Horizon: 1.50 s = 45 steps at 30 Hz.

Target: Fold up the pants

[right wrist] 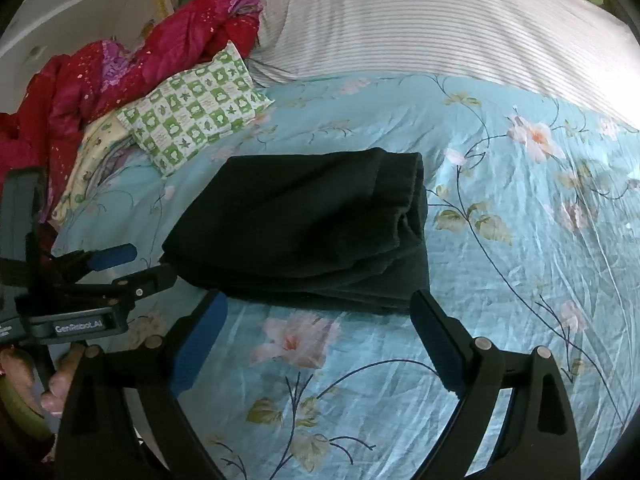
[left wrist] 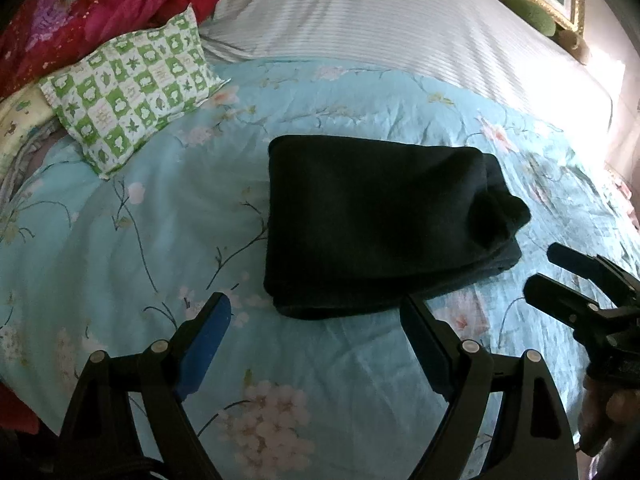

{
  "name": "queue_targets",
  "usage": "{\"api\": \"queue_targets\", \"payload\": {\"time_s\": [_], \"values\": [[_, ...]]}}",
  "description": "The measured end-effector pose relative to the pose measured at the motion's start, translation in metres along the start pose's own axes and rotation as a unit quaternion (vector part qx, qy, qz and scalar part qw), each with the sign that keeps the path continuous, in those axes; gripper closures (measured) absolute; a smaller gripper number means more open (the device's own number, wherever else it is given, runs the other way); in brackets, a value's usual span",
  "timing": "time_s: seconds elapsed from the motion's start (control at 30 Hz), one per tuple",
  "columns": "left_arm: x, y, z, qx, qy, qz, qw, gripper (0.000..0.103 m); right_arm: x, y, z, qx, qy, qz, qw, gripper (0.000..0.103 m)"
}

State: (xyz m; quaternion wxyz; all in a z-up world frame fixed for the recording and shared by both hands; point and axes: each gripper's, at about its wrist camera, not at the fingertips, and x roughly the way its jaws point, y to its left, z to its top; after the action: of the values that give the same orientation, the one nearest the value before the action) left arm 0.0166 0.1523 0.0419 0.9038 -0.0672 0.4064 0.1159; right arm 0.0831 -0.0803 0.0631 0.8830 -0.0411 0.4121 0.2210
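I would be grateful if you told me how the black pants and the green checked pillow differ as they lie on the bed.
The black pants are plain and dark, folded into a thick stack; the green checked pillow is patterned, light and one puffy piece. The pants lie mid-bed near both grippers; the pillow lies farther back, against the red bedding. Both rest on the blue floral cover, untouched.

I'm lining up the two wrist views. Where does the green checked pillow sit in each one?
Left wrist: green checked pillow at upper left, left of the folded black pants.
Right wrist: same pillow at upper left, above and left of the pants.
Shared landmark: the red blanket behind the pillow.
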Motion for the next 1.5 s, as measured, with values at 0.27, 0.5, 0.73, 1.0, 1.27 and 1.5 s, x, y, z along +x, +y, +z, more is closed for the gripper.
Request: {"api": "queue_targets", "payload": {"time_s": [0.27,0.5,0.73,1.0,1.27,1.5], "values": [[-0.002,-0.005,-0.004,0.02,-0.013,0.015,0.9996,0.014,0.004,0.002,0.0,-0.006,0.002,0.0,1.0,0.01],[0.004,-0.003,-0.006,0.019,-0.009,0.016,0.9997,0.013,0.009,0.005,-0.002,-0.008,0.002,0.002,1.0,0.009],[0.006,0.002,-0.006,0.008,-0.012,0.015,0.9998,0.012,0.011,0.007,-0.003,-0.006,0.0,0.003,1.0,0.009],[0.009,0.005,-0.009,0.0,-0.022,0.012,0.9997,0.012,0.018,0.008,-0.008,-0.011,-0.019,0.006,1.0,0.009],[0.012,0.006,-0.011,0.001,-0.026,0.015,0.9996,0.011,0.026,0.01,-0.017,-0.009,-0.027,0.0,1.0,0.009],[0.013,0.004,-0.012,0.007,-0.03,0.019,0.9993,0.01,0.03,0.012,-0.02,-0.016,-0.035,-0.001,0.999,0.009]]}}
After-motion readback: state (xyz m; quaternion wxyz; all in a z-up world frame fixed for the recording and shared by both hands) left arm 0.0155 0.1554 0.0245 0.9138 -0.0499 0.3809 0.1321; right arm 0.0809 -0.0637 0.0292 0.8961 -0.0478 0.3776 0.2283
